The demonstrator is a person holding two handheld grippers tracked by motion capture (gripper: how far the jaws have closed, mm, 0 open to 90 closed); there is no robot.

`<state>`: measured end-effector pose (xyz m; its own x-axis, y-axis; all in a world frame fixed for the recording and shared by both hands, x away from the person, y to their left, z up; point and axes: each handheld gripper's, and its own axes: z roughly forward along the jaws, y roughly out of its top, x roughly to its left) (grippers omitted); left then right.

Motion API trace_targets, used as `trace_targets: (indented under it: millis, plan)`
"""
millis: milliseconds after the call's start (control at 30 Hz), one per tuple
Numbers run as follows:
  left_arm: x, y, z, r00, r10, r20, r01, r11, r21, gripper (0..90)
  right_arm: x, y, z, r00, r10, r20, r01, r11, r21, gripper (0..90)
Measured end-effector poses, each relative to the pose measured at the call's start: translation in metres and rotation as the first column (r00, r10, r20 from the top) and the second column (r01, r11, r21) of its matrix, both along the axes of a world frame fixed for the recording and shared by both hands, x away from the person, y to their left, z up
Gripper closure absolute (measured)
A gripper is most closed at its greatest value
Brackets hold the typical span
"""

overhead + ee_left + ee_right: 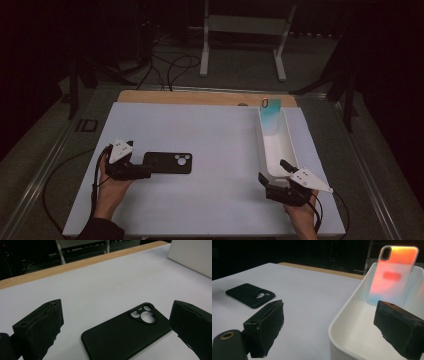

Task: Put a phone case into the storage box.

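A black phone case [167,163] lies flat on the white table top [210,140], camera cutout to the right. My left gripper [142,169] is open at the case's left end; in the left gripper view the case [125,336] lies between the spread jaws of the left gripper [117,311], apart from both. A long white tray [263,150] stands at the right. An orange-to-teal phone case [270,115] leans upright at its far end. My right gripper [275,173] is open astride the tray's near end, one jaw outside and one inside the tray wall [342,315], well short of the coloured case [393,275].
A wooden strip [200,97] runs along the table's far edge. Beyond it are a white stand's legs [240,50] and cables on the floor. The tray's corner [192,255] shows in the left gripper view. The black case [249,295] lies off to the left in the right gripper view.
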<state>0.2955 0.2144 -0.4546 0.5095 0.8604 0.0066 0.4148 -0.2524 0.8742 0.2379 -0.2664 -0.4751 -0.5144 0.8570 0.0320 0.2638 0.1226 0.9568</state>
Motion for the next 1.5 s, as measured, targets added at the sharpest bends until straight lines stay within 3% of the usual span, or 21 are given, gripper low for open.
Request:
trace_targets:
  millis: [300, 467, 633, 700, 833, 867, 900, 1000, 1033, 1100, 1433, 1500]
  plan:
    - [0.019, -0.005, -0.005, 0.9998, 0.002, -0.019, -0.002, 0.9995, 0.031, 5.1, 0.0, 0.0, -0.001, 1.0, -0.001, -0.009, 0.001, 1.0, 0.001, 9.3]
    - [0.026, -0.006, -0.009, 0.9997, 0.021, -0.011, -0.02, 0.9992, 0.034, 15.9, 0.001, 0.0, -0.001, 0.9999, 0.0, -0.011, 0.0, 1.0, 0.0, 9.3]
    - [0.046, -0.004, -0.02, 0.9976, 0.034, -0.06, -0.034, 0.9994, 0.005, 38.4, 0.0, 0.0, -0.001, 0.9999, 0.0, -0.013, 0.0, 1.0, 0.001, 9.3]
    - [0.051, -0.002, -0.022, 0.9967, 0.029, -0.076, -0.03, 0.9994, -0.018, 52.5, 0.0, 0.0, -0.001, 0.9999, -0.001, -0.013, 0.001, 1.0, 0.001, 9.3]
    - [0.059, -0.001, -0.028, 0.9932, 0.026, -0.113, -0.031, 0.9989, -0.036, 67.2, 0.001, 0.0, -0.001, 0.9999, -0.001, -0.013, 0.001, 1.0, 0.001, 9.3]
    - [0.065, 0.0, -0.034, 0.9896, 0.036, -0.139, -0.04, 0.9988, -0.027, 67.2, 0.0, 0.0, -0.001, 0.9999, 0.0, -0.013, 0.0, 1.0, 0.0, 9.3]
    - [0.067, 0.001, -0.037, 0.9875, 0.039, -0.153, -0.042, 0.9989, -0.022, 75.2, 0.0, 0.0, -0.001, 0.9999, -0.001, -0.013, 0.001, 1.0, 0.0, 9.4]
    - [0.072, 0.002, -0.042, 0.9842, 0.056, -0.168, -0.056, 0.9984, 0.004, 86.2, 0.0, 0.0, -0.001, 0.9999, 0.0, -0.012, 0.0, 1.0, 0.001, 9.4]
    - [0.072, 0.002, -0.042, 0.9842, 0.056, -0.168, -0.056, 0.9984, 0.004, 86.2, 0.0, 0.0, -0.001, 0.9999, 0.0, -0.012, 0.0, 1.0, 0.001, 9.4]
    - [0.08, 0.004, -0.051, 0.9744, 0.069, -0.214, -0.067, 0.9976, 0.021, 90.0, 0.0, 0.0, -0.001, 0.9999, 0.002, -0.014, -0.002, 1.0, 0.0, 9.3]
    - [0.089, 0.007, -0.068, 0.9458, 0.1, -0.309, -0.075, 0.9928, 0.093, 90.0, 0.0, -0.001, -0.001, 0.9999, -0.001, -0.015, 0.001, 1.0, 0.002, 9.4]
    - [0.088, 0.007, -0.068, 0.9447, 0.101, -0.312, -0.077, 0.9932, 0.087, 90.0, 0.0, -0.001, -0.001, 0.9999, -0.001, -0.015, 0.001, 1.0, 0.003, 9.3]
